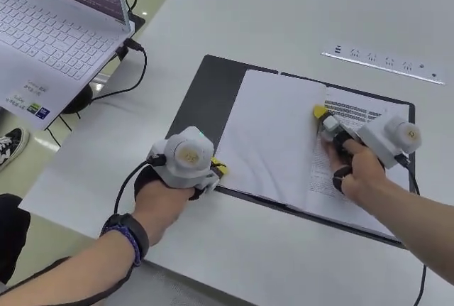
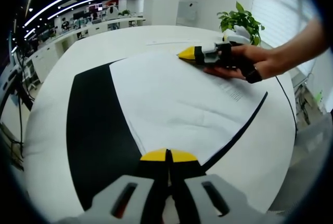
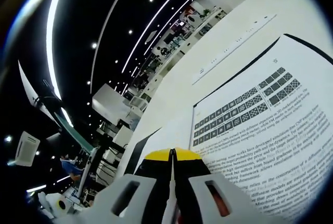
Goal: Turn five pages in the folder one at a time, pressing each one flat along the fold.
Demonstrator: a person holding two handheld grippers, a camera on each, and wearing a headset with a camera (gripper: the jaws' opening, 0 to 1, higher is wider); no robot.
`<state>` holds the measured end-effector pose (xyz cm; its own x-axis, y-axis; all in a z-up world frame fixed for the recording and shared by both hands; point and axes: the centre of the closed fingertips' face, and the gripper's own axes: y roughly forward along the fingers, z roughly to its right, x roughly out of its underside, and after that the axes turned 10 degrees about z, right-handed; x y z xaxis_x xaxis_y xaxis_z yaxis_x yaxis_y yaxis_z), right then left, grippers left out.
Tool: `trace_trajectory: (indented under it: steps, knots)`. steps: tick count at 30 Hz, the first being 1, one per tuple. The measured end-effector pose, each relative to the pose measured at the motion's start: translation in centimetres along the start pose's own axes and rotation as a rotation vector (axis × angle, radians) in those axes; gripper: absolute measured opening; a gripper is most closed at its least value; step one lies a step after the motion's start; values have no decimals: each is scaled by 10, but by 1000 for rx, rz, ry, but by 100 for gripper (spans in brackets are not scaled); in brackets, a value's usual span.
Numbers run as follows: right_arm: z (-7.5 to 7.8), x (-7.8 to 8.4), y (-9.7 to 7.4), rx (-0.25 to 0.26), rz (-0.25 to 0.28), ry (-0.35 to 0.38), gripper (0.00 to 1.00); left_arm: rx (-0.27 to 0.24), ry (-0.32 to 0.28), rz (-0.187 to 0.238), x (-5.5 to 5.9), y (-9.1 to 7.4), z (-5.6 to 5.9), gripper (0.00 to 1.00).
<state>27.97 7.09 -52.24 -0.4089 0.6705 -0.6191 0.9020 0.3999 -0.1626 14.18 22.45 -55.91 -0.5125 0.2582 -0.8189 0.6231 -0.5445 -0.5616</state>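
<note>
Pressure from the right gripper (image 1: 320,113), jaws together, seems to flatten the printed white paper page (image 1: 355,113) by the fold; the left gripper (image 1: 220,170), jaws likewise together, steadies the black folder (image 1: 202,100).

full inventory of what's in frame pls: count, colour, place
table: 1, white, under everything
folder: 1, black, open, table centre
blank page: 1, white, folder's middle
printed page: 1, white with black text, folder's right
laptop: 1, white, open, far left
cables: several, black, beside laptop
socket strip: 1, white, far right
plant: 1, green, beyond table
left gripper: white, yellow tips, shut, folder's near edge
right gripper: same, shut, by the fold
left hand, right hand: one per gripper
</note>
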Motion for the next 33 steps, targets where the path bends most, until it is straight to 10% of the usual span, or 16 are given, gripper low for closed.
trace_trajectory:
  steps: [33]
  knots:
    - [-3,43,-69,-71,-99,-8,0,-8,-13,14,-1,-1,0,0]
